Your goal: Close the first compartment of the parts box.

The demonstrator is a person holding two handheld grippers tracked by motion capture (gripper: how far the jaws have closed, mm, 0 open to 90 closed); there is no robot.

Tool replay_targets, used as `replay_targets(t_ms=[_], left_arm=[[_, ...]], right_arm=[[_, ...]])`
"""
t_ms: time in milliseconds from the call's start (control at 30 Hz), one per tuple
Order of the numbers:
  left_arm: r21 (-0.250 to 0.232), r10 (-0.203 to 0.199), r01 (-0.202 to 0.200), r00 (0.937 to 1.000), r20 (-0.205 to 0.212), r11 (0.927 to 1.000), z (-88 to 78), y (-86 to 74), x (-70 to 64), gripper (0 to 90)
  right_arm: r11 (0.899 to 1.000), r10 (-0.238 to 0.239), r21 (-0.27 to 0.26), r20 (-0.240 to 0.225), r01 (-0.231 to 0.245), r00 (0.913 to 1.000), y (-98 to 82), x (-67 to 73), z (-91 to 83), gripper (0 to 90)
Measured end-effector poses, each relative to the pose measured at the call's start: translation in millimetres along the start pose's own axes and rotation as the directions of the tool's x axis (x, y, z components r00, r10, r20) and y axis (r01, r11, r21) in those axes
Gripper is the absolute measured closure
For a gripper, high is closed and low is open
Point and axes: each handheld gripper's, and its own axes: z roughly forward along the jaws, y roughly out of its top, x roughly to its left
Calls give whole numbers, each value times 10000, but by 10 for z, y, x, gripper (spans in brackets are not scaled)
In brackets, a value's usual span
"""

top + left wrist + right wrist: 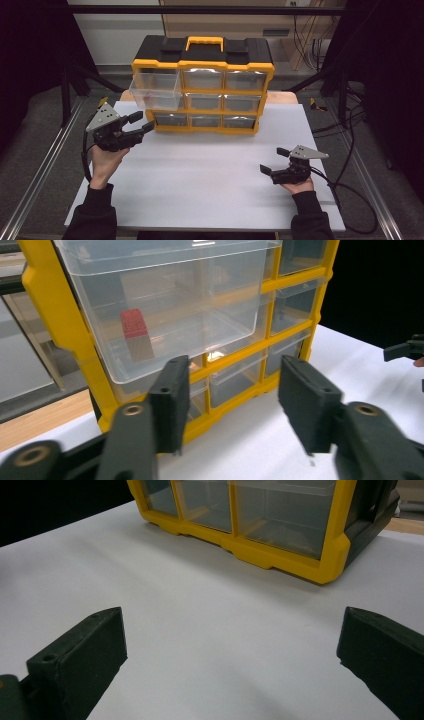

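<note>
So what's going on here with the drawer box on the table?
A person holds tongs in each hand at a white table. The organizer's top-left drawer is pulled out, with a red block inside. The left tongs hover just below that drawer, jaws apart and holding nothing. The right tongs wait open over the table, away from the organizer.

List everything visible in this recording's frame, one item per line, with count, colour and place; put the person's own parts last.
Plastic drawer organiser cabinet: one, yellow frame, black top, yellow handle; far side of the table.
Clear plastic drawer: one, transparent, pulled out at the cabinet's top left.
Small block: one, red top, brownish side; inside the pulled-out drawer.
Closed drawers: eight, clear, in the cabinet.
Table: one, white.
Left gripper: one, black with grey plate, jaws apart, nothing between them, below the pulled-out drawer.
Right gripper: one, black, jaws wide open, over the table's right side.
Hands and dark sleeves: two.
</note>
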Motion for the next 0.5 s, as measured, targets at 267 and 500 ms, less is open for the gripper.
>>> replay_targets(t_ms=[267,500], left_arm=[[72,-104,103,9999,85,9999,26,-9,15,658],[97,-150,148,9998,105,9998,47,-10,14,752]], right_arm=[[10000,-12,14,-13,12,10000,-2,2,4,2],[10000,-14,13,-3,14,10000,0,0,1,2]])
